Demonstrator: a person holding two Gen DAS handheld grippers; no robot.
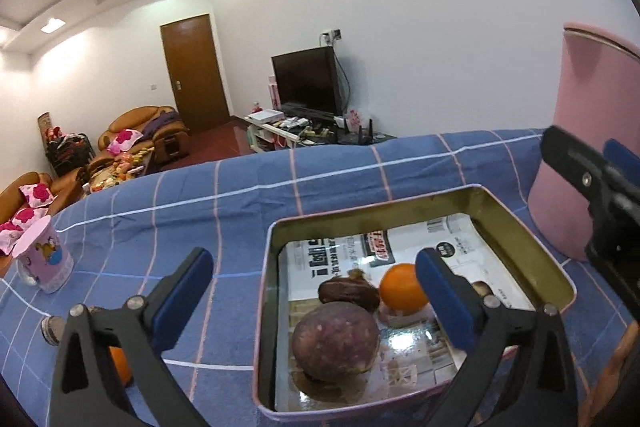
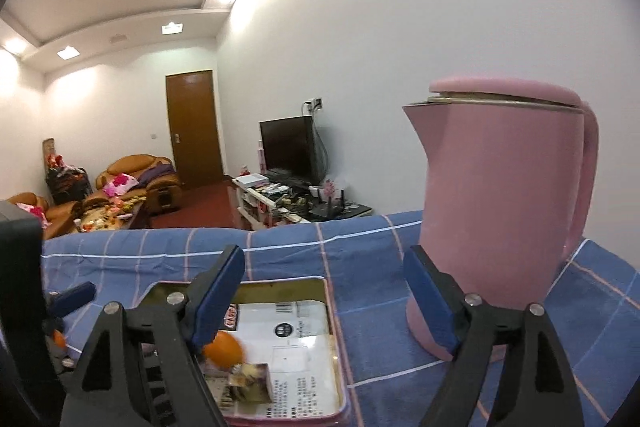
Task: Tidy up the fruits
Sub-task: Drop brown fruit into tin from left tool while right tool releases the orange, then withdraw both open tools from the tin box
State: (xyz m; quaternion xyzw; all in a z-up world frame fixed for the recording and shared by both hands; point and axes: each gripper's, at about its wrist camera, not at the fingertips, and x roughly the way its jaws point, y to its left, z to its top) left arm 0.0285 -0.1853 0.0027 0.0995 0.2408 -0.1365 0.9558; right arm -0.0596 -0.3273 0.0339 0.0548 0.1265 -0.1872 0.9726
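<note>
Both grippers hung with fingers spread and nothing between them: the left gripper (image 1: 316, 291) over the near left corner of the shallow rectangular metal tin (image 1: 520, 227), the right gripper (image 2: 324, 291) above its far right side. Inside the tin lay a round purple-brown passion fruit (image 1: 336, 341), a wrinkled dark date (image 1: 349, 294) and a small orange (image 1: 402, 289). The fruits looked light and firm but likely to roll; I would pinch each across its middle. Another orange fruit (image 1: 120, 365) sat left of the tin on the blue checked cloth (image 1: 224, 195). A tall pink kettle (image 2: 504, 195) stood right; sofas (image 2: 132, 179) and a television (image 2: 290, 147) lay far behind.
</note>
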